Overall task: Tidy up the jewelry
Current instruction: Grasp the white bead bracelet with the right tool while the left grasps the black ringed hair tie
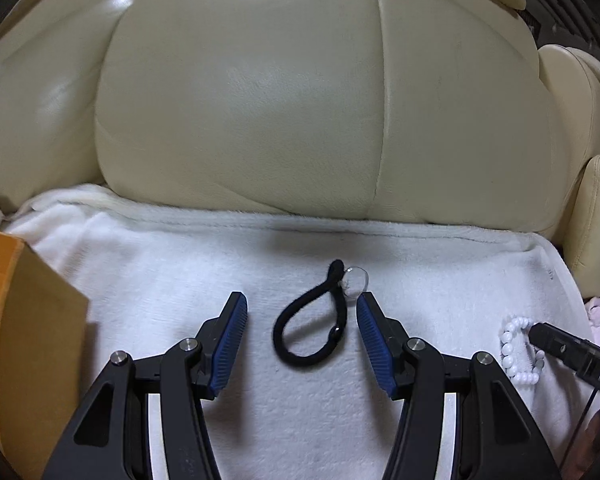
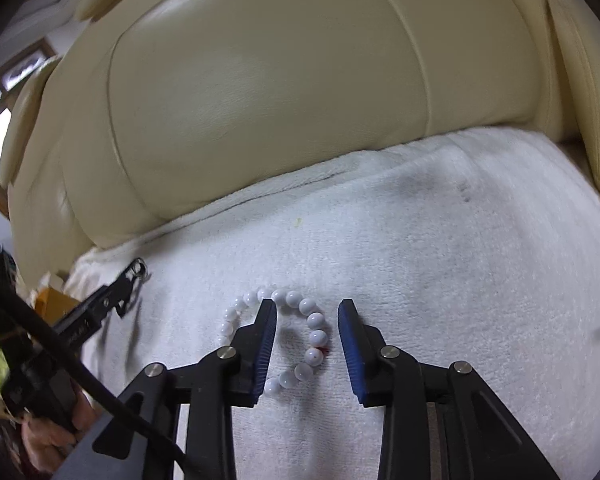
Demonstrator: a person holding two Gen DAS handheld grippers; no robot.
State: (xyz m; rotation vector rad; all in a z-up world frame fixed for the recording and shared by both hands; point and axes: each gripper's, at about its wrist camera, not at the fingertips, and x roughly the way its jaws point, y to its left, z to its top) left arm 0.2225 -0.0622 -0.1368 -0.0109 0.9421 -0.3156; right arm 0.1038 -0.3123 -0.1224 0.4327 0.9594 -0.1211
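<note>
Two pieces left loose: a black hair tie (image 1: 309, 320) and a white bead bracelet (image 2: 300, 334) are seen lying on the white towel (image 1: 440, 264); neither is judged to have been put away yet.
Left hand-held gripper (image 1: 302, 306): shown at the lower centre of the left wrist view, its jaws held apart with nothing clamped; the hair tie lies on the towel between the blue pads (image 1: 231, 322), untouched by either.
Hair tie detail: a clear round charm (image 1: 355, 281) is attached at its far end, just beside the tip of the right-hand pad.
Right hand-held gripper (image 2: 307, 305): shown at the lower centre of the right wrist view, jaws partly open and nothing gripped; one finger is set inside the bracelet's ring, the other outside it, so that the beads on the ring's right side lie in the gap.
Bracelet detail: a small red mark is seen at one bead; whether it is a knot or thread cannot be told.
Box (image 1: 16, 320): a tan cardboard box stands at the left edge of the left wrist view and is judged the likely place for the pieces; its inside is not shown.
Behind: the cream leather sofa back (image 1: 300, 100) fills the upper frame.
Progress: judged early, both grasps being lined up but not closed.
</note>
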